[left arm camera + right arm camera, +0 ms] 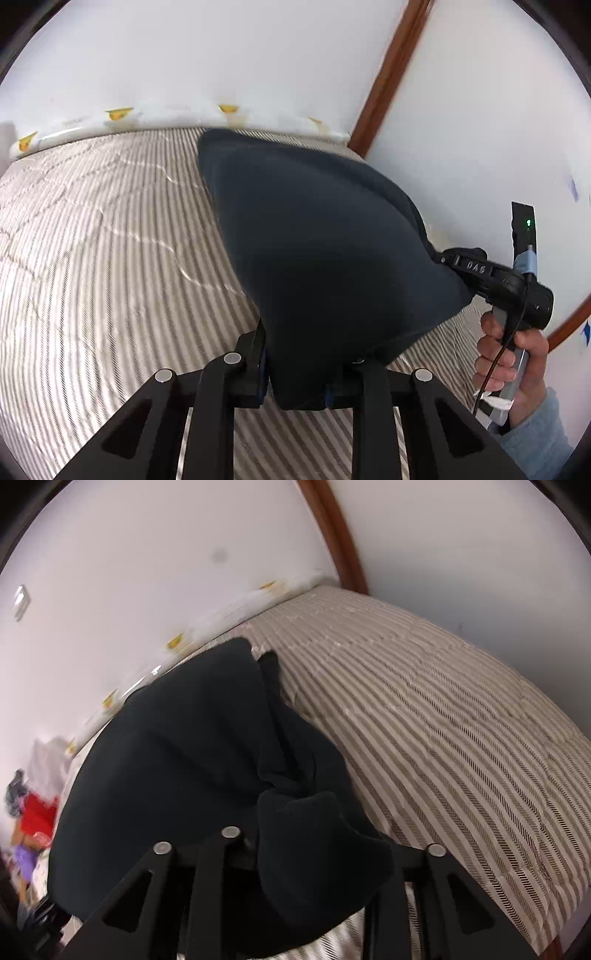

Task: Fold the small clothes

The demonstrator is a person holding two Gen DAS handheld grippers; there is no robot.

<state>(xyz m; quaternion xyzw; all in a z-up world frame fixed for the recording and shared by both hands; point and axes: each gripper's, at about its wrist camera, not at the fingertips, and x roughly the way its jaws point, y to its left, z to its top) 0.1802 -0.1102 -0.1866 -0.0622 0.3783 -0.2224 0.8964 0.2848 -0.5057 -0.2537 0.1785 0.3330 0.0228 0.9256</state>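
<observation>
I have the dark navy garment (317,236) lifted off the striped bedspread (103,236), stretched between my two grippers. My left gripper (295,391) has its jaws clamped on one bunched corner of the cloth, which sits squeezed between the black fingers right at the bottom of the left wrist view. From there the fabric rises and fans out as a taut sheet toward the far side of the bed and across to my right gripper (448,260), whose tip is pinched onto the opposite edge; the right hand (513,363) grips its handle below, with a light blue sleeve cuff (535,435) at the wrist.

In the right wrist view the same garment (192,775) hangs thick and folded over the right gripper (317,853), hiding the fingertips, so from this side alone I cannot see the jaw gap. Cloth drapes down on both sides of the linkage.

A white pillow with yellow prints (122,114) lies along the wall at the bed's far edge, and a brown wooden frame (391,77) runs up the wall. A pile of red and purple items (33,823) sits off to the left, blurred
</observation>
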